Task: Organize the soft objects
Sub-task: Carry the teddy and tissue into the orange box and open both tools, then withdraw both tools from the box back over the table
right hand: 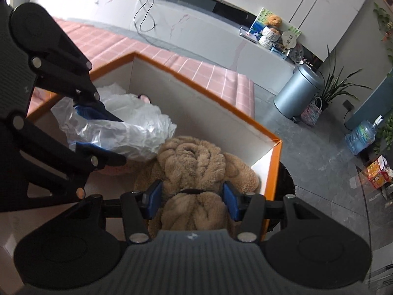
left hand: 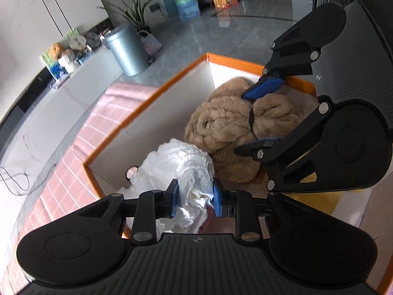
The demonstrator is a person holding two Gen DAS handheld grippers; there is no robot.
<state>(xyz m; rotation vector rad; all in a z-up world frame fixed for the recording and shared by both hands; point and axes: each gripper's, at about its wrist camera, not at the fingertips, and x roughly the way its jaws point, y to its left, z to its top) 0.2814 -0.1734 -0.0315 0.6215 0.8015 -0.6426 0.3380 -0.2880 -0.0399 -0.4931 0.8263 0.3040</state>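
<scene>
A crumpled white plastic bag [left hand: 181,162] with something pink inside hangs over an open orange-rimmed white box [left hand: 147,103]. My left gripper [left hand: 196,200] is shut on it, blue pads pressing both sides. A brown plush toy [left hand: 228,123] with a black neck band lies inside the box, beside the bag. My right gripper [left hand: 260,116] is shut on the plush around the neck. In the right wrist view the plush [right hand: 194,162] fills the gap of the right gripper [right hand: 192,201]. There the left gripper [right hand: 108,135] holds the bag [right hand: 137,132] at the box's [right hand: 196,78] left end.
The box stands on a pink checked cloth [left hand: 98,123]. A grey metal bin [left hand: 127,49], a potted plant [left hand: 137,12] and a water bottle [left hand: 186,2] stand on the floor beyond. A low white shelf [right hand: 196,24] with small toys runs along the wall.
</scene>
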